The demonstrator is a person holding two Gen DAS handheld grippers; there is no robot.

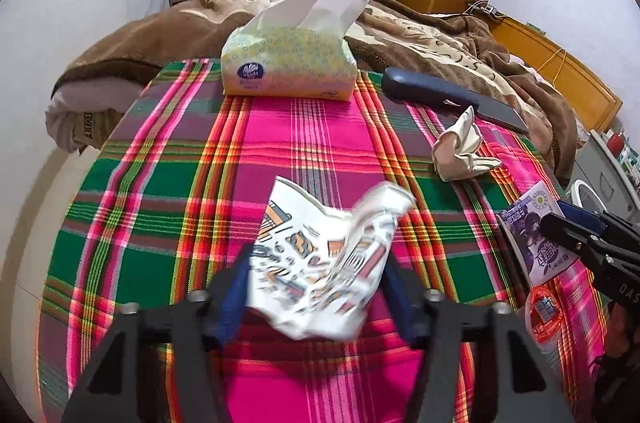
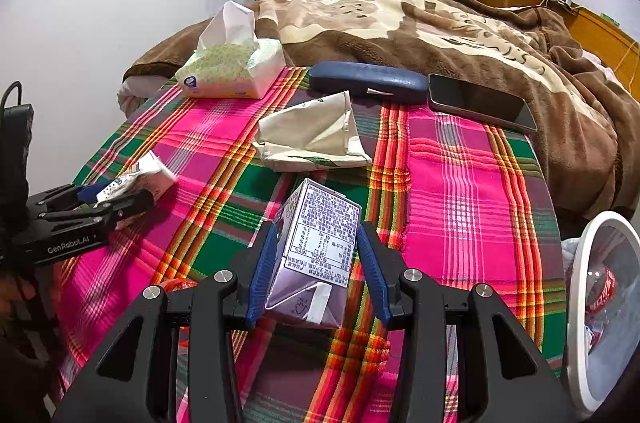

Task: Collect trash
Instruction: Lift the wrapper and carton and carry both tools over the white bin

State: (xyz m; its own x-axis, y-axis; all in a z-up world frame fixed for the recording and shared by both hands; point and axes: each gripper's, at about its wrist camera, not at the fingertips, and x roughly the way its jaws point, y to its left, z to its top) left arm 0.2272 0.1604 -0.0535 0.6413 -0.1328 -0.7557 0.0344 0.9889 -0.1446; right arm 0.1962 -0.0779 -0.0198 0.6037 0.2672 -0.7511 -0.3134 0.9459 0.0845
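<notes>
Purple drink carton [image 2: 316,255] sits clamped in my right gripper [image 2: 318,243], blue pads pressing both sides, carried over the plaid cloth [image 2: 460,183]. My left gripper [image 1: 316,275] is pinched on a crumpled printed wrapper [image 1: 324,255], blurred, just above the cloth. So both pickups look done and I'm at the carry-to-bin step. The white-rimmed bin [image 2: 580,263] waits off the table's right edge, trash already inside. Next: swing the carton over that rim, then part the fingers. A cream crumpled packet [image 2: 316,139] is left, beside the glasses case [image 2: 368,81] and phone [image 2: 480,101].
</notes>
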